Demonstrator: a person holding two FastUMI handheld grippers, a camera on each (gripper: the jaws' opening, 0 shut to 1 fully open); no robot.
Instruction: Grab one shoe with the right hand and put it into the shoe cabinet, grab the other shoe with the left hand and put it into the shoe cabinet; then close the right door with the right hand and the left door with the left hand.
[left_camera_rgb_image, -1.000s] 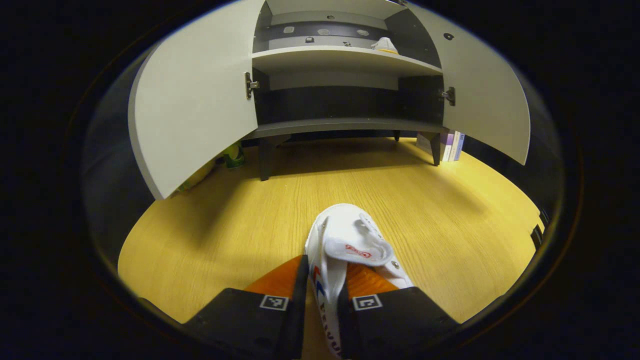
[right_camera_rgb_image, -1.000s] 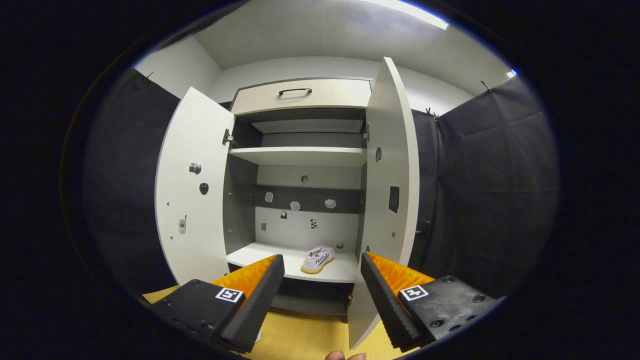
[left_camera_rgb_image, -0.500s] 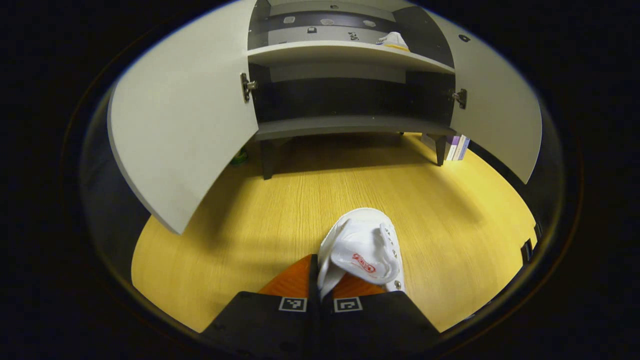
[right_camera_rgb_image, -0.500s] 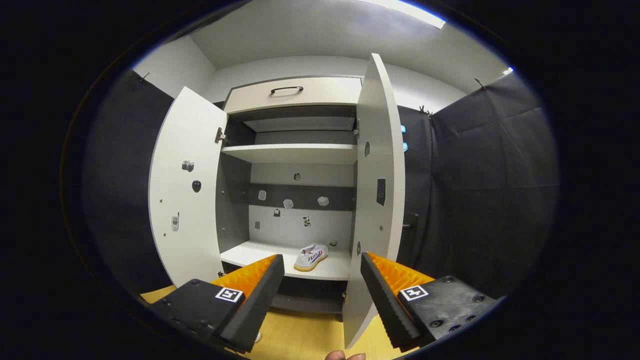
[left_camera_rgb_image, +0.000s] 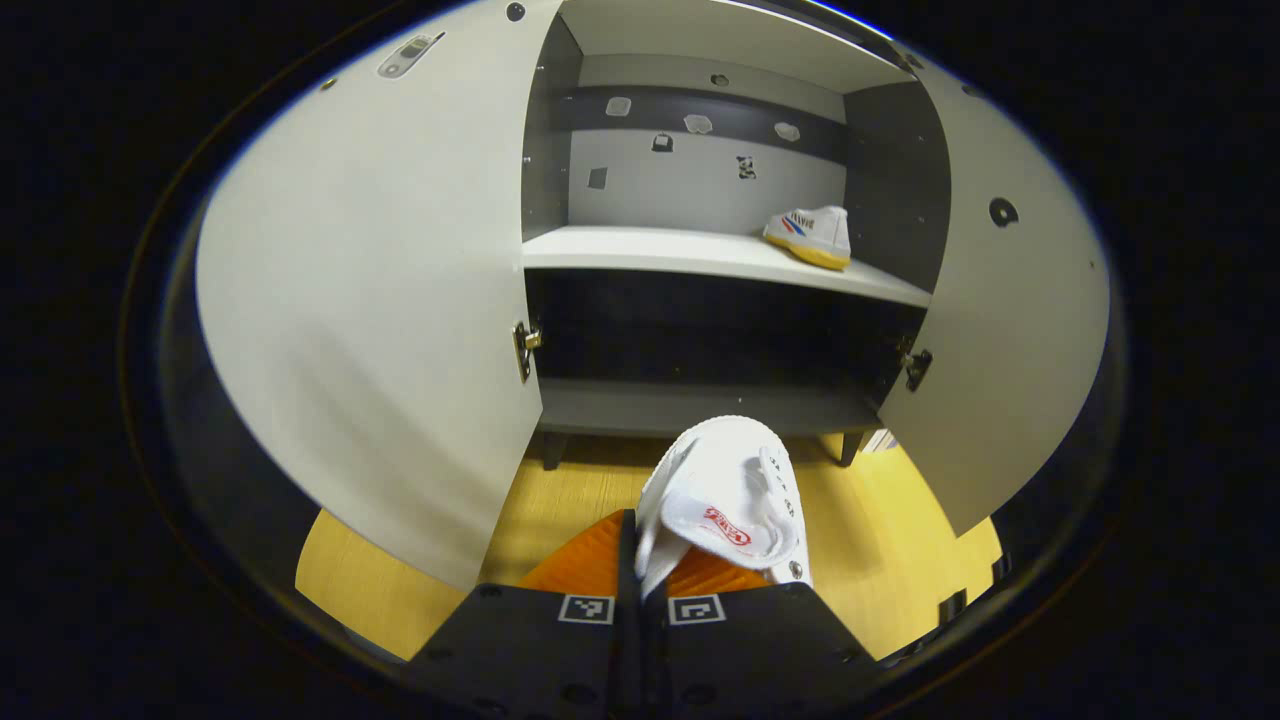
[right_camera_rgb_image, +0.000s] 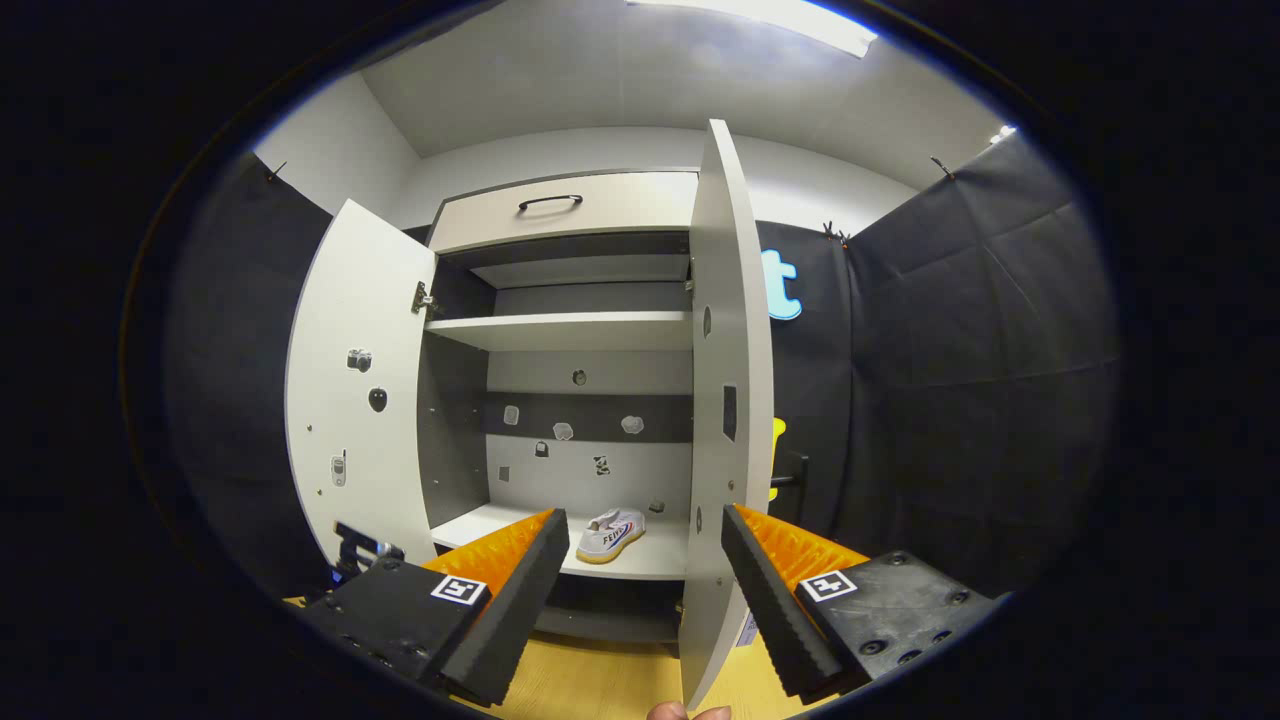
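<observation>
My left gripper (left_camera_rgb_image: 640, 590) is shut on a white shoe (left_camera_rgb_image: 725, 500), held in the air in front of the open shoe cabinet (left_camera_rgb_image: 700, 410). A second white shoe (left_camera_rgb_image: 810, 235) with a yellow sole rests on the right part of the middle shelf (left_camera_rgb_image: 640, 250); it lies at the same spot in the right gripper view (right_camera_rgb_image: 612, 532). Both cabinet doors stand open: the left door (left_camera_rgb_image: 380, 300) and the right door (left_camera_rgb_image: 1000, 330). My right gripper (right_camera_rgb_image: 640, 590) is open and holds nothing, back from the cabinet, with the right door's edge (right_camera_rgb_image: 725, 400) just ahead.
The wooden floor (left_camera_rgb_image: 400, 590) lies under the cabinet. A drawer with a dark handle (right_camera_rgb_image: 550, 202) tops the cabinet. An upper shelf (right_camera_rgb_image: 560, 330) is bare. Part of another device (right_camera_rgb_image: 360, 550) shows low by the left door. A fingertip (right_camera_rgb_image: 685, 712) shows at the bottom edge.
My left gripper lifted the white shoe off the floor and moved toward the cabinet, now facing the middle shelf. My right gripper drifted right, still open.
</observation>
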